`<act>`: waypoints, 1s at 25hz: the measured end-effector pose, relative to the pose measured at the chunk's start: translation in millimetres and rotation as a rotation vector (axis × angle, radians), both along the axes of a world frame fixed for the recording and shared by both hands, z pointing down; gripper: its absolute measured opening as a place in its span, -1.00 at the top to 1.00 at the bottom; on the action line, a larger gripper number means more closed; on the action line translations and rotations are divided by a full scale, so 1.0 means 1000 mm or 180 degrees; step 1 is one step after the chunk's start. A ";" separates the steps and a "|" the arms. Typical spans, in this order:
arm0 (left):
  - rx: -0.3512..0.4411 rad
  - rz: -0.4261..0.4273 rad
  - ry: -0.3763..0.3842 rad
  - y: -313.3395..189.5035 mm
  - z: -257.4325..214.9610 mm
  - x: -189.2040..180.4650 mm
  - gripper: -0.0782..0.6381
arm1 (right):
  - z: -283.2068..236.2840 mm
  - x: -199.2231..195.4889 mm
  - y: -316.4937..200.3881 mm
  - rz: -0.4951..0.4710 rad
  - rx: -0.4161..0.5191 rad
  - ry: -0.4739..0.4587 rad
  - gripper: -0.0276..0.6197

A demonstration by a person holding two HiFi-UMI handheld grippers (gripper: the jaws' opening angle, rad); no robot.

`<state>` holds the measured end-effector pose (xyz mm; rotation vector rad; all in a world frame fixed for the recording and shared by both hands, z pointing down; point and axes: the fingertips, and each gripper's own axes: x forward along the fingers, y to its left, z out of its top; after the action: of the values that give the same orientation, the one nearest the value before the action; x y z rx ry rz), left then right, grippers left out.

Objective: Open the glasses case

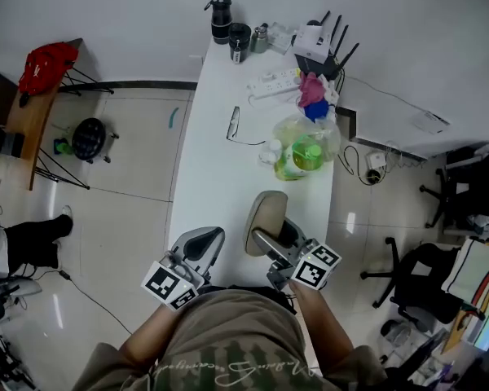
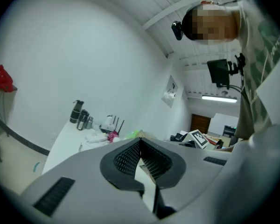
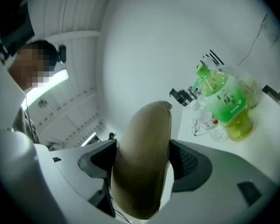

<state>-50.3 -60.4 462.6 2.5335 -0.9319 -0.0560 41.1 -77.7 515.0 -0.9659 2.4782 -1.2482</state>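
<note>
The glasses case [image 1: 264,217] is a tan, rounded pouch-like shell held above the near end of the white table [image 1: 212,169]. My right gripper [image 1: 279,237] is shut on it; in the right gripper view the case [image 3: 147,153] stands on end and fills the gap between both dark pads, its lid closed. My left gripper [image 1: 211,238] hovers just left of the case, apart from it. In the left gripper view its jaws [image 2: 140,143] meet at the tips with nothing between them.
A pair of glasses [image 1: 234,124] lies mid-table. A green tea bottle [image 1: 306,151] in a clear bag stands to the right [image 3: 225,104]. A power strip [image 1: 274,83], a router [image 1: 319,42], a pink item [image 1: 311,90] and flasks [image 1: 221,19] crowd the far end. Office chairs [image 1: 428,271] stand at right.
</note>
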 end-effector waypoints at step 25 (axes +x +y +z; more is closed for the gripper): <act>-0.0304 0.1915 0.1670 0.072 -0.112 0.086 -0.11 | -0.193 0.052 0.078 -0.0585 0.1265 -0.1798 -0.17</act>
<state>36.2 11.7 350.3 2.4145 0.0340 -0.4502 93.1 0.3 321.6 -0.2437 2.2497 -0.8595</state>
